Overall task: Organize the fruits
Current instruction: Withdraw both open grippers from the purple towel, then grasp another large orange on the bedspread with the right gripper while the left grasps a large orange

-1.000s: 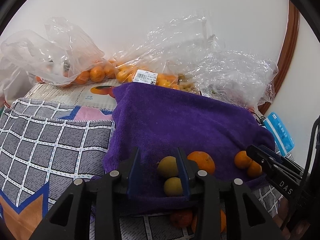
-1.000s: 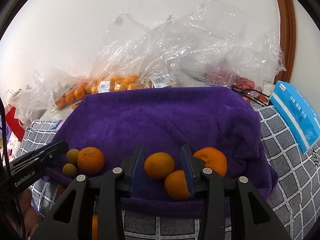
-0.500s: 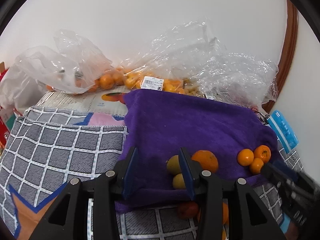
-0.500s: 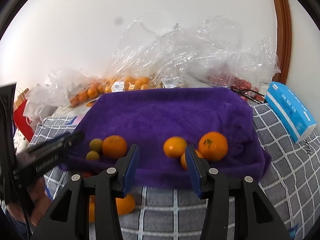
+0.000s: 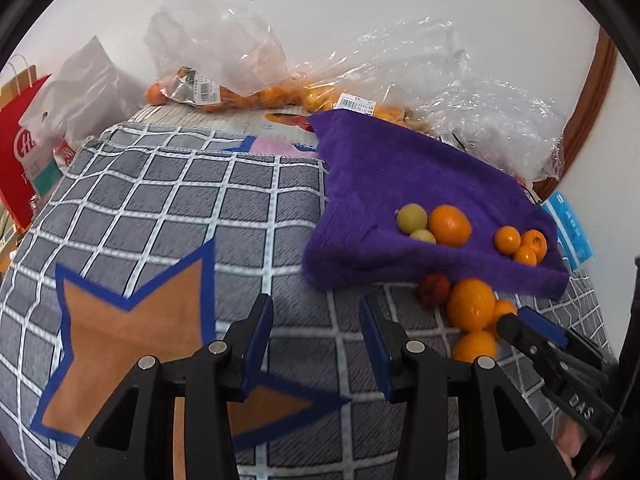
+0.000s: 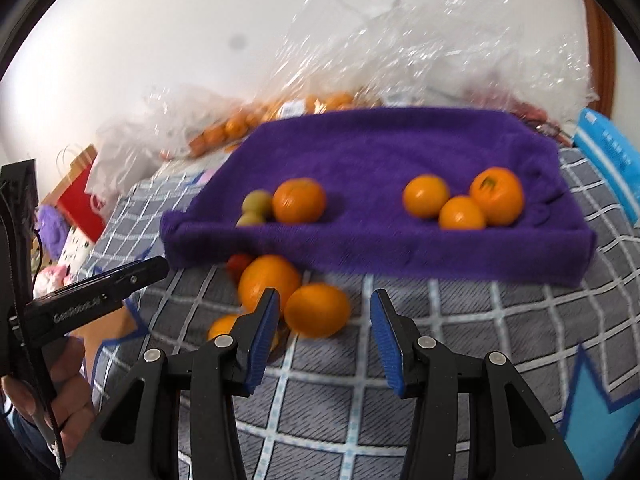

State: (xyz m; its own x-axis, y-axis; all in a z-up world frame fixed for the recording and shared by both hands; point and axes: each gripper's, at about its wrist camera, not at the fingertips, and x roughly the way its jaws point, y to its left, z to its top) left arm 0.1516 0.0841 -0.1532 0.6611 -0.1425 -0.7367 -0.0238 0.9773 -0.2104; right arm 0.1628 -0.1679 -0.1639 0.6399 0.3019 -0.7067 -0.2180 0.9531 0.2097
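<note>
Fruit lies sorted on a purple towel [image 6: 384,152] spread over a grey checked blanket [image 5: 168,208]. In the right wrist view, two small green fruits [image 6: 258,201] touch a large orange [image 6: 299,200] at 11 o'clock of centre, and three smaller oranges [image 6: 462,213] cluster well apart from them at 1 o'clock. Off the towel, just beside its near edge, loose oranges [image 6: 317,310] and a small red fruit [image 6: 239,263] rest on the blanket.

The right gripper [image 6: 322,326] hangs with jaws spread wide, empty, one loose orange just beyond and between its blue pads. The left gripper [image 5: 314,344] is likewise spread and holds nothing, above bare blanket beside an orange star patch [image 5: 132,340]; the towel sits at its 1 o'clock.

Along the wall at 12 o'clock, clear plastic bags [image 5: 224,60] hold more small oranges; what the crumpled bags further right contain cannot be told. A red paper bag [image 5: 20,148] stands at 9 o'clock in the left view and a blue packet [image 6: 612,148] lies at 2 o'clock in the right.
</note>
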